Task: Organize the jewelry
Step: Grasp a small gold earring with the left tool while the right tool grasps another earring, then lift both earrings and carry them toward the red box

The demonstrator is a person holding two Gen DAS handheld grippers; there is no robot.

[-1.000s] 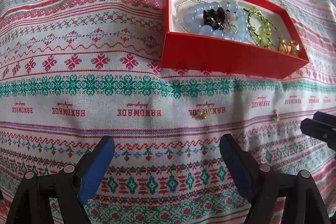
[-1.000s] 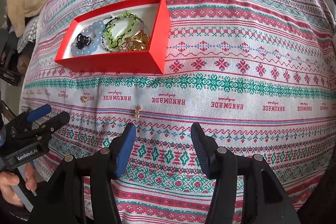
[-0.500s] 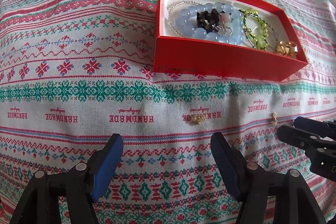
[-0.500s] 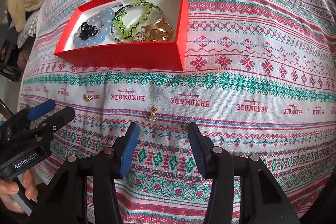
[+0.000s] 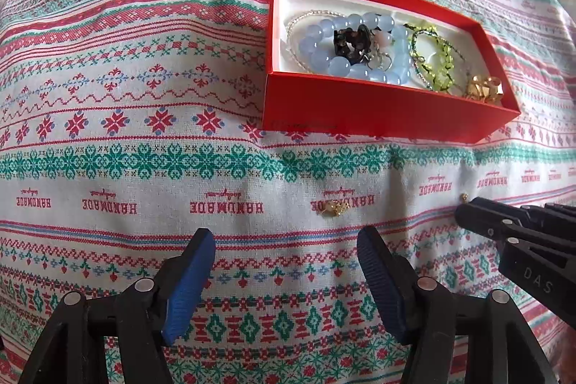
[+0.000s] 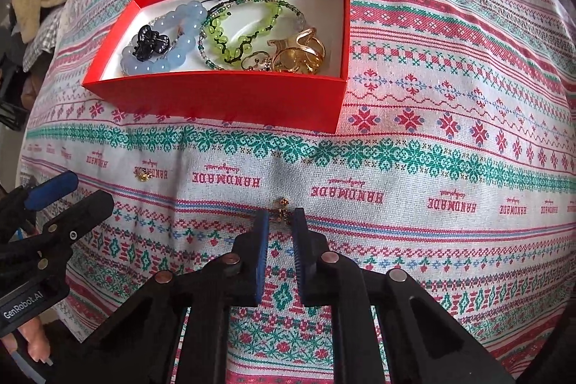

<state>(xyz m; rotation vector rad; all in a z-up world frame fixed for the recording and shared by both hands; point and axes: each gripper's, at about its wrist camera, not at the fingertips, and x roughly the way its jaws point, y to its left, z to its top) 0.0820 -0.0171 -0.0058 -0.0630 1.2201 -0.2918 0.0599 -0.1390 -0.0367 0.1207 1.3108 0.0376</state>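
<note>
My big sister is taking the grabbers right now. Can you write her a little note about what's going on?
Right tongs: nearly shut around a small gold earring on the patterned cloth; whether they grip it yet is hard to tell.
Left tongs: open, empty, just short of a second gold earring on the cloth.
Red box: sits behind both earrings and already holds the blue bead bracelet, black clip, green bracelet and gold rings.
Left to do: lift both earrings and drop them into the box.
</note>
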